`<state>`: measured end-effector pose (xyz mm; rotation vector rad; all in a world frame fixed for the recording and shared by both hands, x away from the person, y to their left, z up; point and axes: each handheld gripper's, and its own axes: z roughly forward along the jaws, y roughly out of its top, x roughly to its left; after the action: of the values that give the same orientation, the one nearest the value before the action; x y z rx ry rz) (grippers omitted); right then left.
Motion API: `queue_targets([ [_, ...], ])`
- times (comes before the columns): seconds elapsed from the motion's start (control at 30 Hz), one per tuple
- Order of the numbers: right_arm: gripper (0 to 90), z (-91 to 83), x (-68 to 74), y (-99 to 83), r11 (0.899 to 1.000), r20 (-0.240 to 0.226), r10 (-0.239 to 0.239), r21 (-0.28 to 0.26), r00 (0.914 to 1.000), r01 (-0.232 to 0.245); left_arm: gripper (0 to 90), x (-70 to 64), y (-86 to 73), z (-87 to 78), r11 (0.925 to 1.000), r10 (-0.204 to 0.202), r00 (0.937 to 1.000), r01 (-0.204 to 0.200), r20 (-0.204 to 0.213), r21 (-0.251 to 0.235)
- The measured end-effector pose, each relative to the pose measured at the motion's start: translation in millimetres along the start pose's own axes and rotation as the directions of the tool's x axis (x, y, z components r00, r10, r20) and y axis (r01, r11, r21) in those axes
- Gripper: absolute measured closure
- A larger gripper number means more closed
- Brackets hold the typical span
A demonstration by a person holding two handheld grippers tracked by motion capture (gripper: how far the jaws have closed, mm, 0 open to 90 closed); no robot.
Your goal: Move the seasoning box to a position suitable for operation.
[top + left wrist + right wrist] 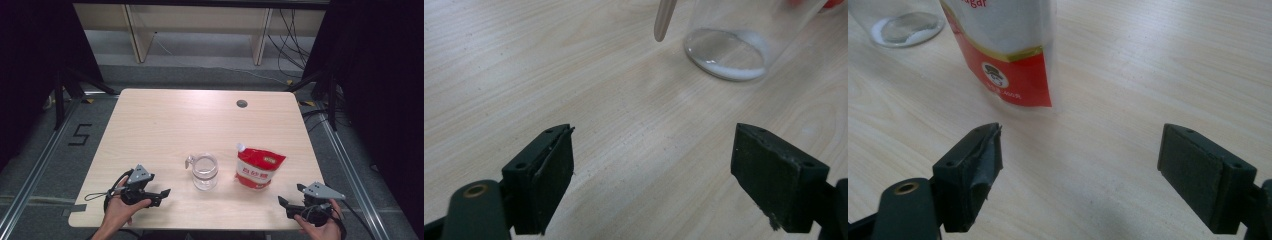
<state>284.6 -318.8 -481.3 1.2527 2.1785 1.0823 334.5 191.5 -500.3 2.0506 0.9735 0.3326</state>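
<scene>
Centre stage on the pale wooden bench (165,120) stands a clear glass mug with a small side handle (204,171), upright, and the left gripper view shows a thin layer of white grains lying along the edge of its base (729,70), the rest of the glass empty. Just right of the mug, close but not touching, a red and white stand-up pouch with a white spout cap at its top corner (257,168) stands upright, tilted slightly. White characters run across the pouch's red band in the high view, too small to read; the right gripper view catches the letters "ugar" at the top of the pouch (1003,50) and a small round emblem of a figure in a hat on the red lower panel, with a line of tiny print beneath it that I cannot make out. Left of the mug, the left tongs (162,196) sit low over the bench, jaws wide apart, holding nothing. Right of the pouch, near the bench's front edge, the right tongs (292,196) are spread wide too, empty, facing the pouch's base.
</scene>
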Motion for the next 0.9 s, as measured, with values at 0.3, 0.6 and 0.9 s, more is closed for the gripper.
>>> queue_targets([
  [0.3, 20.1, 0.9, 1.5, 0.9, 1.000, 0.014, -0.010, -0.012, 0.9998, 0.010, 19.0, -3.9, 7.6, 4.8, 0.9990, -0.025, 0.9994, 0.024, -0.023, -0.037],
  [0.6, 20.2, 0.8, 1.1, 0.7, 1.000, 0.003, -0.016, -0.005, 0.9999, 0.016, 33.6, -5.7, 30.9, 20.7, 0.9964, 0.038, 0.9990, -0.040, -0.024, -0.075],
  [0.9, 20.5, 1.4, 6.0, 1.3, 1.000, -0.017, 0.029, -0.003, 0.9994, -0.029, 42.3, -8.4, 42.5, 38.7, 0.9886, 0.111, 0.9934, -0.113, -0.027, -0.099],
])
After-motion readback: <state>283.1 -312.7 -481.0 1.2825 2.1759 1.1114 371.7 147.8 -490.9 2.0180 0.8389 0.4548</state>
